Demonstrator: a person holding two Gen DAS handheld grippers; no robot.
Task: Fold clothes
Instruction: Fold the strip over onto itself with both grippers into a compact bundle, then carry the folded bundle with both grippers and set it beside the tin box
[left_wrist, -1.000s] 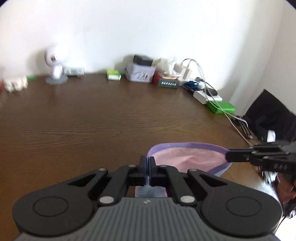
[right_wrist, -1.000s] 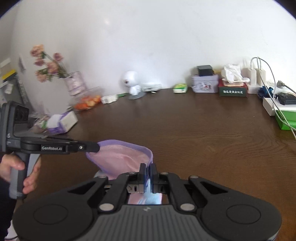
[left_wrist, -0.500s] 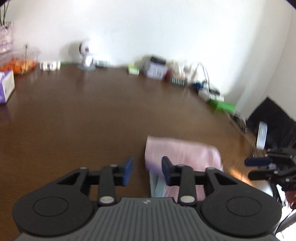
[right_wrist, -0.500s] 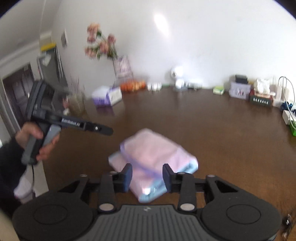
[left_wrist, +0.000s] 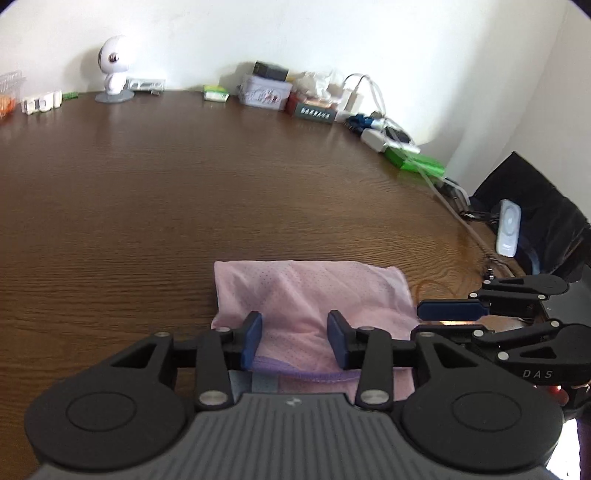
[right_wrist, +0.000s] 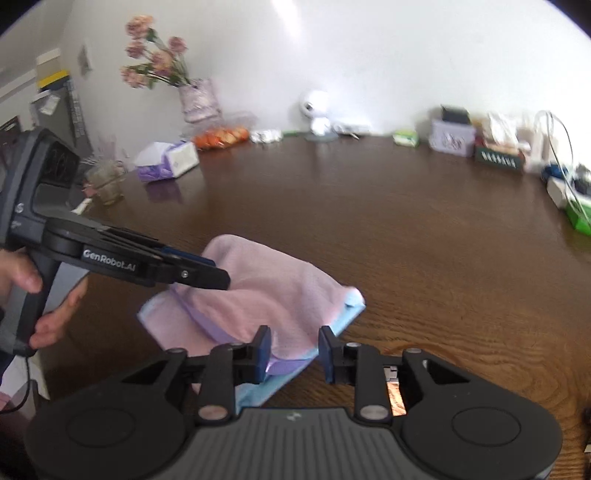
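A folded pink garment (left_wrist: 310, 295) with a lilac hem and a pale blue layer beneath lies flat on the near part of the dark wooden tabletop (left_wrist: 184, 192), close to the edge where the person stands. The left gripper (left_wrist: 294, 341) hangs just over its near edge; its fingers are spreading apart, the cloth showing in the gap between them with neither pad pressing on it. The right gripper (right_wrist: 294, 349) sits over the garment's other near corner, its fingers parted and free of the fabric, which lies below the gap. In the right wrist view the left gripper reaches in from the side, its tips above the cloth, and a hand (right_wrist: 40, 295) wraps its handle. Along the far edge by the white wall stand a small white robot figure (left_wrist: 112, 68), a tin box (left_wrist: 264, 92), chargers with white cables (left_wrist: 369, 110) and a green box (left_wrist: 413, 162). A vase of pink flowers (right_wrist: 184, 85) and a tissue pack (right_wrist: 168, 160) sit further left.
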